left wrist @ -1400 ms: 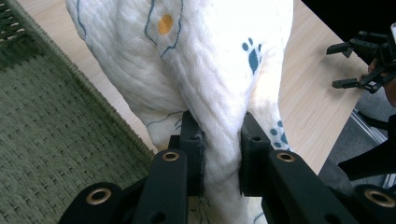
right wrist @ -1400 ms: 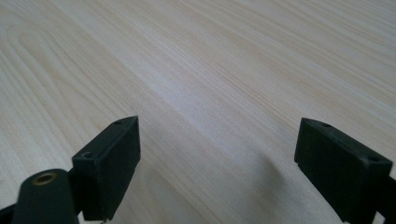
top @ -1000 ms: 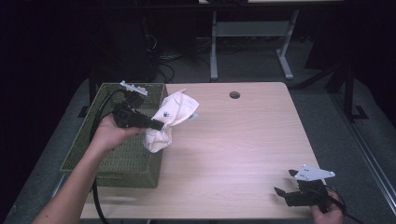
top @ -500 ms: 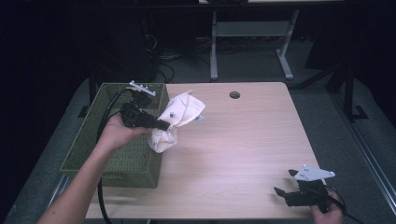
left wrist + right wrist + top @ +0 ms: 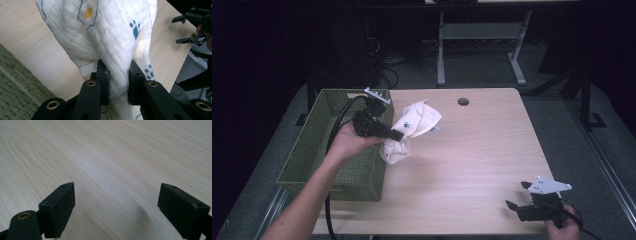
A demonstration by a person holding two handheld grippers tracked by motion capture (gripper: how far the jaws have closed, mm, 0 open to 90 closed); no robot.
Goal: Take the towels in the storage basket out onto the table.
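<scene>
Seemingly empty green basket [image 5: 314, 150]; cloth [image 5: 412, 127] alongside

My left hand-held gripper [image 5: 117, 82] pinches a white cloth [image 5: 412, 130] printed with blue paw marks and a yellow spot; it hangs bunched over the desk [image 5: 472, 165], just beside the green basket [image 5: 319, 150].
</scene>
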